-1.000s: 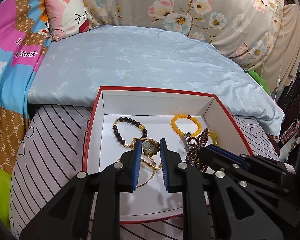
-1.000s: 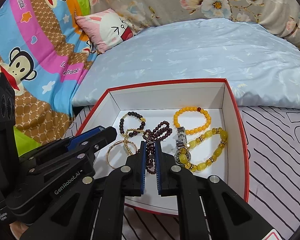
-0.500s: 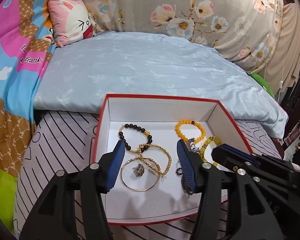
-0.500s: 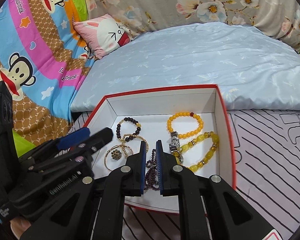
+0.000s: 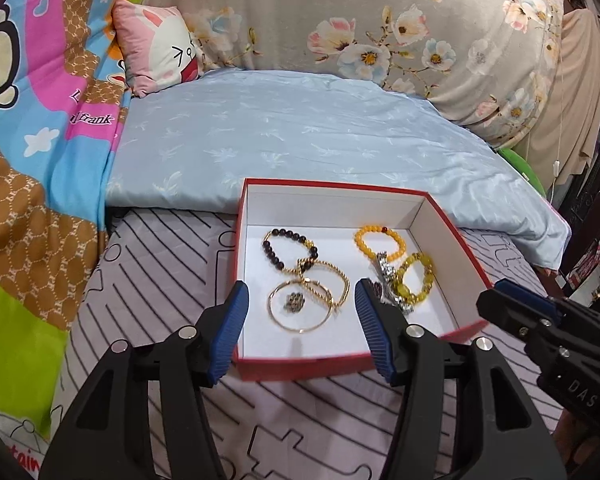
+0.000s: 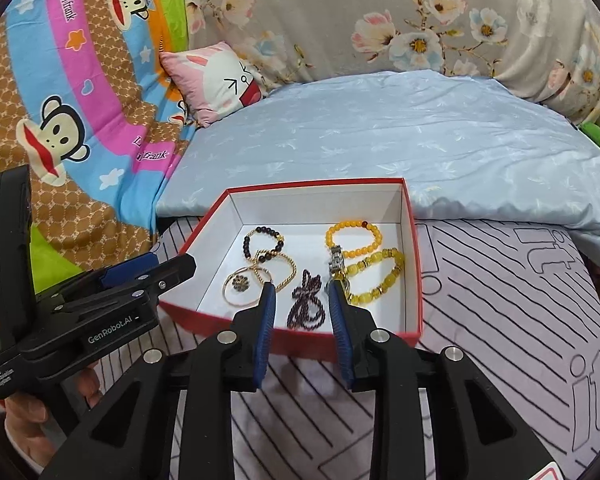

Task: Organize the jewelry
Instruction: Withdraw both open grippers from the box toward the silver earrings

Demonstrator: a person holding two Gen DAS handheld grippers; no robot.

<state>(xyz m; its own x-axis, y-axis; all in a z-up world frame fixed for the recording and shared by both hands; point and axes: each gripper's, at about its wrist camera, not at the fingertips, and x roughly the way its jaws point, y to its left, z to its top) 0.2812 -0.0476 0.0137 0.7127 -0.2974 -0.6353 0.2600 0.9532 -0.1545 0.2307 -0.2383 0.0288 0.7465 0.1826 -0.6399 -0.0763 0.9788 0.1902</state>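
Left gripper (image 5: 300, 320): spread, empty, above the box (image 5: 340, 362) front. Right gripper (image 6: 302, 312): jaws just opening, nothing pinched. Bracelets (image 5: 374, 242) lie inside the box. Purple beads (image 6: 306, 306) show fully in right view only.

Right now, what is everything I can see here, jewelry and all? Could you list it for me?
box: one, red outside, white inside, open, on the striped cover
dark bead bracelet: one, black with gold, box's far left
gold bangles: two or so, overlapping, left, around a small dark charm
purple bead strand: one, bunched, near middle
orange bead bracelet: one, far right
yellow bead bracelet: one, right, nearer
watch: one, silver, between the strand and the yellow beads
striped cover: one, pale lilac with black lines
blue quilt: one, behind the box
rabbit pillow: one, pink
monkey blanket: one, multicoloured, left
floral bedding: grey, at the back
left gripper: black, blue pads, open, empty
right gripper: same, open, empty
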